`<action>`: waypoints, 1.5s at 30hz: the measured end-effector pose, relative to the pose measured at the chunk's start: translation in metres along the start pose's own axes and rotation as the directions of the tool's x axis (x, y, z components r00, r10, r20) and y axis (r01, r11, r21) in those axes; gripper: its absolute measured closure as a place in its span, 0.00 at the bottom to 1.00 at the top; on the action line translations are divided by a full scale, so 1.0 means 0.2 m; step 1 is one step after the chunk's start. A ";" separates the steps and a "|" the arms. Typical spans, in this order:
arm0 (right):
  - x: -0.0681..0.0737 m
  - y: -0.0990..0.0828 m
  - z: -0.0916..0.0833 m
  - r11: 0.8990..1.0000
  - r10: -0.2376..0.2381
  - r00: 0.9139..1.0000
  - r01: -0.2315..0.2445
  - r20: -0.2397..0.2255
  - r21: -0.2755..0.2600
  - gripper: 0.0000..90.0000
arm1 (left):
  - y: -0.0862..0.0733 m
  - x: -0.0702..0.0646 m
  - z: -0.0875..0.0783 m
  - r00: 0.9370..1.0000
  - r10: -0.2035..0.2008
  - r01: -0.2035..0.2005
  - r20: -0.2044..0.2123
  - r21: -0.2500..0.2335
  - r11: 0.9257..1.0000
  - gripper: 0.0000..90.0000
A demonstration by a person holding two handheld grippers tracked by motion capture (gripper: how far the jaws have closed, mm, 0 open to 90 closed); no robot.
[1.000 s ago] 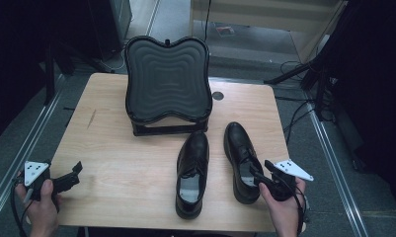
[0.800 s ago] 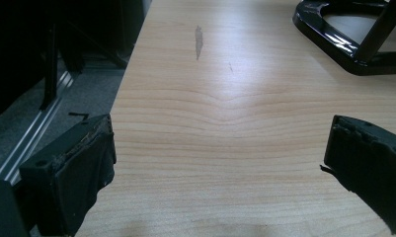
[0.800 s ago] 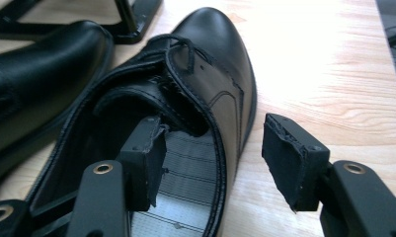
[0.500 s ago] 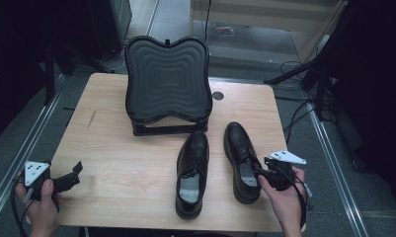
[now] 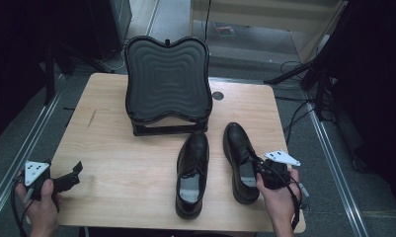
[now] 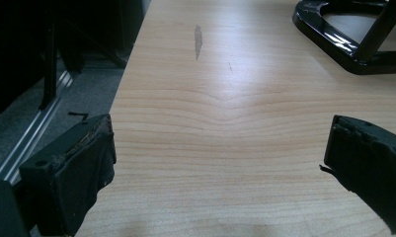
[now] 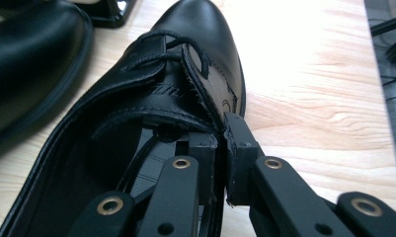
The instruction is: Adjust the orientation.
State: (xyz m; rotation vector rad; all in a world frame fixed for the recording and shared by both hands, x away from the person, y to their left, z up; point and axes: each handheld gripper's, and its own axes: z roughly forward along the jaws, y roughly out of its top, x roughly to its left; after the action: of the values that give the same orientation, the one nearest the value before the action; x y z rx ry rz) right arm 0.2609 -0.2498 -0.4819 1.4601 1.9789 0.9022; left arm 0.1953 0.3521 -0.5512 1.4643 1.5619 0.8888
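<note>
The right gripper (image 7: 220, 143) has just closed, pinching the collar of the right-hand black dress shoe (image 5: 241, 160) on the table (image 5: 116, 163). The leather looks stiff yet slick, so the rim suits gripping.

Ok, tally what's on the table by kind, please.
Black dress shoes: 2 (one beside the other)
Black ridged footrest: 1
Total: 3
</note>
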 end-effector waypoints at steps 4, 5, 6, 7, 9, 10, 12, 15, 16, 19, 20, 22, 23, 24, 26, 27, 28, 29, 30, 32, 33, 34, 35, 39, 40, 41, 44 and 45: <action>0.02 -0.02 -0.02 0.999 0.047 0.998 -0.048 -0.029 -0.022 0.95 | 0.00 0.00 0.00 1.000 -0.001 0.001 0.002 0.004 1.000 0.00; 0.03 -0.02 -0.03 0.998 0.049 0.998 -0.050 -0.030 -0.028 0.95 | 0.00 0.00 0.00 1.000 0.000 0.000 0.003 0.003 1.000 0.00; 0.05 -0.02 -0.04 0.998 0.048 0.998 -0.049 -0.027 -0.033 0.95 | 0.00 0.00 0.00 1.000 0.002 -0.002 0.002 0.007 1.000 0.00; 0.08 -0.02 -0.07 0.998 0.052 0.998 -0.053 -0.028 -0.041 0.95 | 0.00 0.00 0.00 1.000 0.003 -0.003 0.002 0.009 1.000 0.00; 0.10 -0.03 -0.08 0.998 0.052 0.998 -0.053 -0.031 -0.042 0.95 | 0.00 0.00 0.00 1.000 -0.001 0.001 0.004 0.005 1.000 0.00; 0.13 -0.04 -0.09 0.997 0.062 0.997 -0.063 -0.035 -0.034 0.95 | 0.00 0.00 0.00 1.000 -0.002 0.002 0.003 0.003 1.000 0.00; 0.14 -0.05 -0.10 0.997 0.071 0.997 -0.072 -0.039 -0.026 0.95 | 0.00 0.00 0.00 1.000 -0.003 0.003 0.004 0.004 1.000 0.00; 0.19 -0.09 -0.11 0.996 0.088 0.995 -0.089 -0.048 -0.016 0.95 | 0.00 0.00 0.00 1.000 0.001 -0.001 0.001 0.012 1.000 0.00; 0.19 -0.09 -0.11 0.996 0.088 0.995 -0.089 -0.048 -0.016 0.95 | 0.00 0.00 0.01 1.000 0.000 0.000 0.000 0.011 1.000 0.00; 0.23 -0.11 -0.13 0.992 0.123 0.992 -0.124 -0.028 -0.022 0.95 | 0.01 0.00 0.01 1.000 -0.003 0.003 -0.001 0.013 1.000 0.00; 0.23 -0.11 -0.13 0.992 0.123 0.992 -0.124 -0.028 -0.022 0.95 | 0.01 0.00 0.01 1.000 -0.003 0.003 -0.001 0.013 1.000 0.00; 0.26 -0.12 -0.13 0.992 0.123 0.992 -0.124 -0.020 -0.018 0.95 | 0.01 0.00 0.01 1.000 -0.003 0.003 0.000 0.014 1.000 0.00; 0.29 -0.11 -0.13 0.993 0.118 0.993 -0.119 -0.016 -0.020 0.95 | 0.01 0.00 0.01 1.000 -0.003 0.003 0.000 0.013 1.000 0.00; 0.29 -0.11 -0.13 0.993 0.118 0.993 -0.119 -0.016 -0.020 0.95 | 0.01 0.00 0.01 1.000 -0.003 0.003 -0.001 0.014 1.000 0.00; 0.31 -0.11 -0.12 0.991 0.130 0.992 -0.130 0.005 -0.022 0.95 | 0.01 0.00 0.01 1.000 -0.004 0.004 -0.001 0.013 1.000 0.00; 0.33 -0.12 -0.12 0.990 0.137 0.990 -0.137 0.023 -0.022 0.95 | 0.01 0.00 0.01 1.000 -0.003 0.003 -0.001 0.013 1.000 0.00; 0.33 -0.12 -0.12 0.990 0.137 0.990 -0.137 0.023 -0.022 0.95 | 0.01 0.00 0.01 1.000 -0.003 0.003 -0.001 0.013 1.000 0.00; 0.34 -0.12 -0.12 0.990 0.139 0.990 -0.138 0.024 -0.022 0.95 | 0.01 0.00 0.01 1.000 -0.004 0.004 -0.001 0.013 1.000 0.00; 0.35 -0.12 -0.12 0.991 0.135 0.991 -0.134 0.027 -0.023 0.95 | 0.01 0.00 0.01 1.000 -0.004 0.004 -0.001 0.013 1.000 0.00; 0.37 -0.12 -0.13 0.993 0.120 0.992 -0.120 0.027 -0.017 0.95 | 0.01 0.00 0.01 1.000 -0.003 0.003 -0.002 0.013 1.000 0.00; 0.37 -0.12 -0.13 0.994 0.112 0.993 -0.111 0.029 -0.015 0.95 | 0.01 0.00 0.01 1.000 -0.004 0.004 -0.002 0.013 1.000 0.00; 0.37 -0.12 -0.13 0.993 0.120 0.993 -0.119 0.025 -0.009 0.94 | 0.01 0.00 0.01 1.000 -0.004 0.004 -0.003 0.012 1.000 0.00; 0.37 -0.12 -0.13 0.991 0.131 0.991 -0.130 0.019 -0.011 0.93 | 0.01 0.00 0.01 1.000 -0.003 0.003 -0.003 0.012 1.000 0.00; 0.39 -0.12 -0.14 0.991 0.130 0.991 -0.131 -0.016 -0.018 0.91 | 0.01 0.00 0.01 1.000 -0.004 0.004 -0.003 0.012 1.000 0.00; 0.40 -0.12 -0.14 0.991 0.131 0.991 -0.131 -0.019 -0.023 0.91 | 0.01 0.00 0.01 1.000 -0.003 0.003 -0.004 0.011 1.000 0.00; 0.40 -0.12 -0.15 0.992 0.119 0.992 -0.121 -0.042 -0.034 0.90 | 0.01 0.00 0.01 1.000 -0.003 0.003 -0.004 0.011 1.000 0.00; 0.41 -0.13 -0.15 0.992 0.111 0.990 -0.115 -0.087 -0.042 0.89 | 0.01 0.00 0.01 1.000 -0.005 0.005 -0.004 0.012 1.000 0.00; 0.41 -0.13 -0.15 0.992 0.111 0.990 -0.115 -0.087 -0.042 0.89 | 0.01 0.00 0.01 1.000 -0.005 0.005 -0.005 0.011 1.000 0.00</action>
State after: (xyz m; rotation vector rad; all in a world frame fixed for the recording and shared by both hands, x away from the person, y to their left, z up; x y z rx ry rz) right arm 0.2005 -0.1823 -0.4838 1.5439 1.9368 1.0684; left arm 0.1975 0.3524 -0.5511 1.4667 1.5754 0.8824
